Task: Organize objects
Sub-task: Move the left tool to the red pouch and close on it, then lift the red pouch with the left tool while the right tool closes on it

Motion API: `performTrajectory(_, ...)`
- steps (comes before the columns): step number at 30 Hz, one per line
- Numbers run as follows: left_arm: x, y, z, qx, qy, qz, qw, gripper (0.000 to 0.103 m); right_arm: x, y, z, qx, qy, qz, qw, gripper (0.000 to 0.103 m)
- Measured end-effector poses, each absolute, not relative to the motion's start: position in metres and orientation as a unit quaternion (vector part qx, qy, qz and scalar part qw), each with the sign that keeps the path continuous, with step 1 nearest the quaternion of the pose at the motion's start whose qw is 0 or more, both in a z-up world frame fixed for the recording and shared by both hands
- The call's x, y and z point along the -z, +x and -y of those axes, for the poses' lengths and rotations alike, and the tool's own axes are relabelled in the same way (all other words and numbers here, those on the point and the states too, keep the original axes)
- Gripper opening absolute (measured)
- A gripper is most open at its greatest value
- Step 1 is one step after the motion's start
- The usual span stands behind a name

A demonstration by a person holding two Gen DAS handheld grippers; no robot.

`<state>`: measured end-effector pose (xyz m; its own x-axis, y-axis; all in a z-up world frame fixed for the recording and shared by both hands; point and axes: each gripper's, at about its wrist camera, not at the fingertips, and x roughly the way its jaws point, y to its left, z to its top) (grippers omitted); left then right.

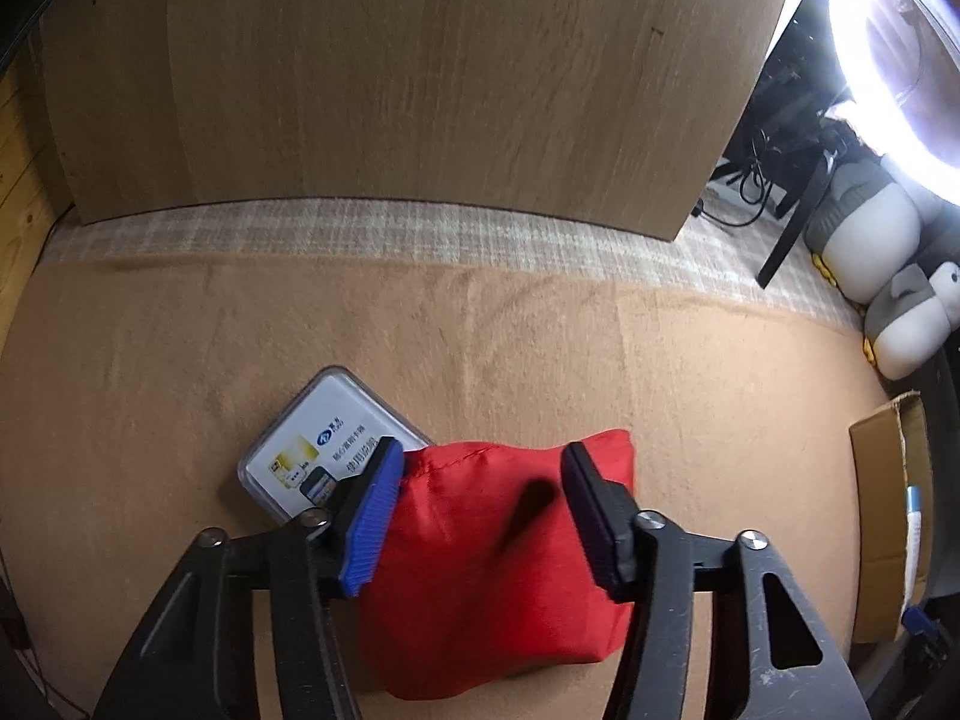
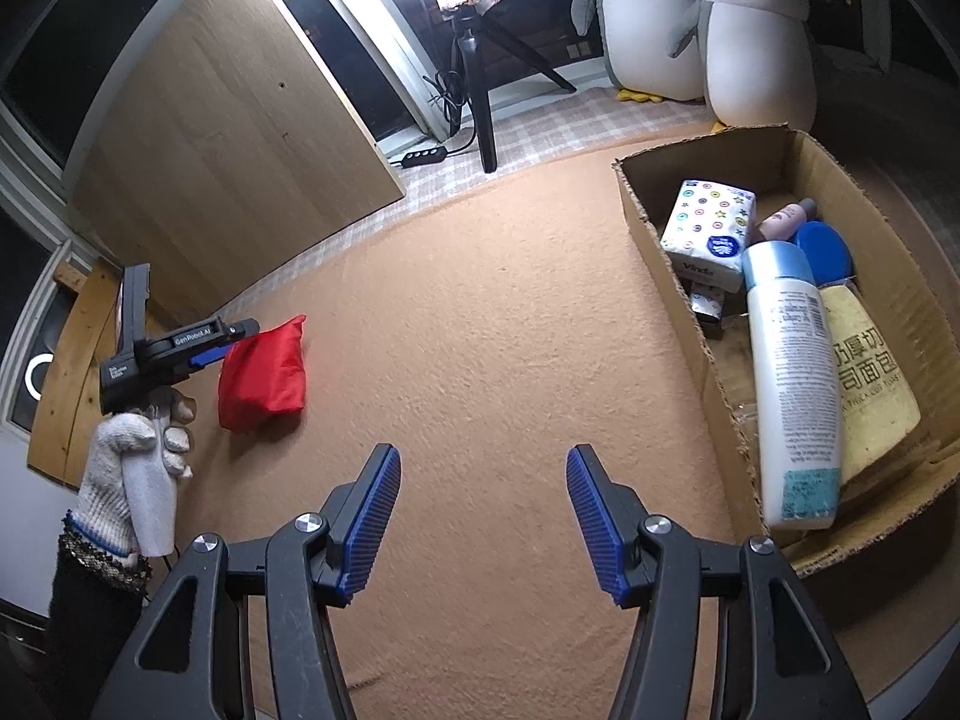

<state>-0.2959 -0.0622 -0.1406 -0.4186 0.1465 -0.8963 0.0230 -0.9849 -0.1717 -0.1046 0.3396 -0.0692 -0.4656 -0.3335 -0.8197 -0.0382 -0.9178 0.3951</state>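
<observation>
A red fabric pouch (image 1: 480, 570) lies on the tan carpet (image 1: 420, 348), and my left gripper (image 1: 480, 450) comes down over its far end. Both pads press into the cloth, which is creased between them. A flat clear case with a white printed card (image 1: 312, 450) lies just behind the left finger, partly hidden by it. In the right wrist view the pouch (image 2: 264, 378) sits at the far left with the left gripper (image 2: 240, 336) on it, held by a gloved hand (image 2: 132, 468). My right gripper (image 2: 483, 450) hovers open over bare carpet with nothing between its fingers.
An open cardboard box (image 2: 678, 324) at the right holds a tissue pack (image 2: 708, 228), a white bottle (image 2: 792, 396), a yellow bread bag (image 2: 870, 384) and small jars. A wooden panel (image 1: 420, 78), a ring light tripod (image 2: 480, 96) and two penguin plush toys (image 2: 756, 30) stand beyond the carpet.
</observation>
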Motion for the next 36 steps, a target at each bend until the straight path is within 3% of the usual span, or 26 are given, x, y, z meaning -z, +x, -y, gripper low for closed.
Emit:
performTrajectory(4,0.146,-0.288,0.062,-0.837,-0.539,0.086,0.042,0.049,0.070,-0.115,-0.329,0.834,0.513,0.182,0.097,0.054)
performTrajectory(18,0.160,-0.236,0.010,-0.826,-0.540,0.110,0.121,0.049,0.088,-0.169,-0.278,0.801,0.539,0.199,0.169,0.054)
performTrajectory(19,0.159,-0.233,0.009,-0.826,-0.539,0.111,0.125,0.053,0.091,-0.174,-0.273,0.796,0.543,0.199,0.179,0.054)
performTrajectory(22,0.154,-0.222,0.012,-0.827,-0.532,0.122,0.134,0.082,0.097,-0.184,-0.259,0.789,0.551,0.190,0.195,0.056)
performTrajectory(25,0.148,-0.209,0.023,-0.829,-0.523,0.138,0.145,0.083,0.103,-0.191,-0.248,0.782,0.558,0.186,0.205,0.071)
performTrajectory(36,0.167,-0.184,0.032,-0.802,-0.542,0.168,0.184,0.088,0.124,-0.211,-0.209,0.749,0.589,0.184,0.239,0.073)
